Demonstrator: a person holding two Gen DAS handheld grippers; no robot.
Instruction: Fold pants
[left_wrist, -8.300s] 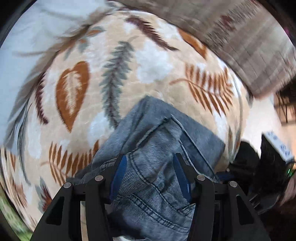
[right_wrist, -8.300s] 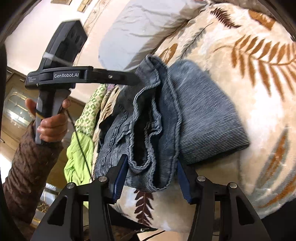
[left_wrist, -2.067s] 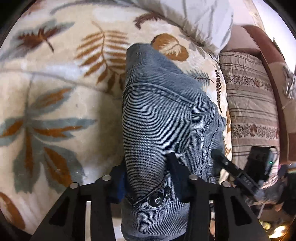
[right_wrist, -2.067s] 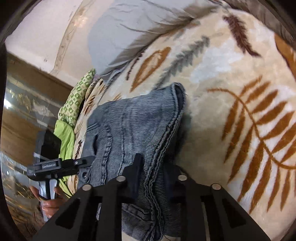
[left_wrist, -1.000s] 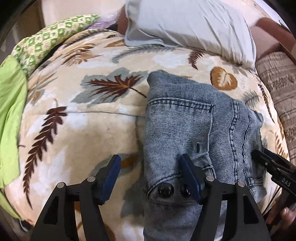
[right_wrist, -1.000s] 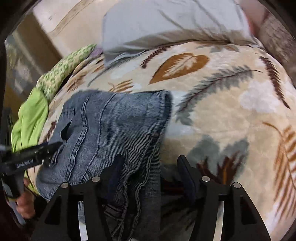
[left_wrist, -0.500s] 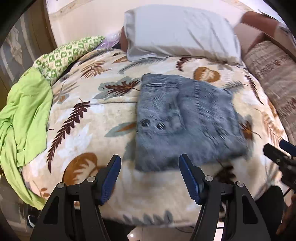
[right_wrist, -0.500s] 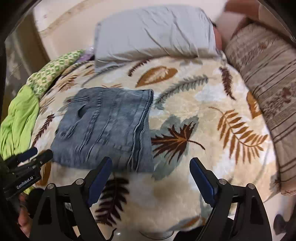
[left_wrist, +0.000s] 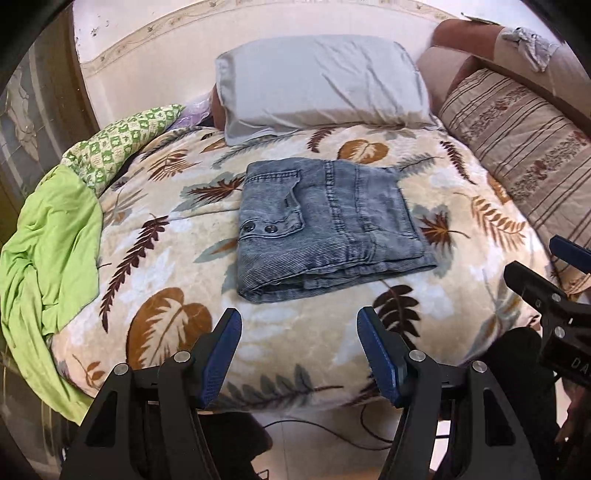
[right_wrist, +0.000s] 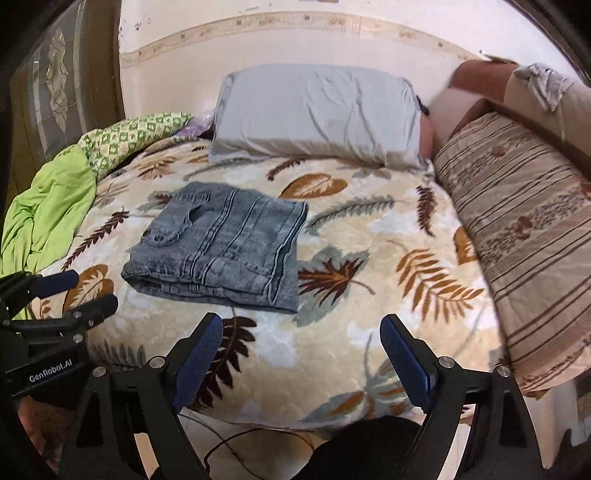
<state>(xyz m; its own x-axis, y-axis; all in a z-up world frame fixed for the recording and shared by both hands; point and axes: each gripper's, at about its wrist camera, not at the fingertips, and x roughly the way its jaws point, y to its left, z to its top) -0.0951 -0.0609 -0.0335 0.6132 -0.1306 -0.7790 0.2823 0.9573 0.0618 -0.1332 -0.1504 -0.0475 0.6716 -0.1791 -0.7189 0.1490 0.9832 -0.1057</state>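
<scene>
The grey-blue denim pants (left_wrist: 325, 218) lie folded into a compact rectangle in the middle of the leaf-patterned blanket (left_wrist: 166, 258), button flap on their left side. In the right wrist view the pants (right_wrist: 221, 247) sit left of centre. My left gripper (left_wrist: 298, 314) hangs open above the bed's near edge, short of the pants, with nothing between its blue pads. My right gripper (right_wrist: 301, 318) is open too, empty and likewise back from the pants. Each gripper shows in the other's view: the left gripper (right_wrist: 88, 291) at the left edge, the right gripper (left_wrist: 535, 258) at the right edge.
A grey pillow (left_wrist: 317, 81) lies at the head of the bed against the wall. A bright green sheet (left_wrist: 48, 236) is bunched on the left side. A striped cushion (left_wrist: 524, 140) runs along the right. A dark cable (right_wrist: 236, 439) lies on the floor below the near edge.
Both grippers have let go of the pants, opened and pulled back and up from the bed. The folded pants stay lying on the blanket.
</scene>
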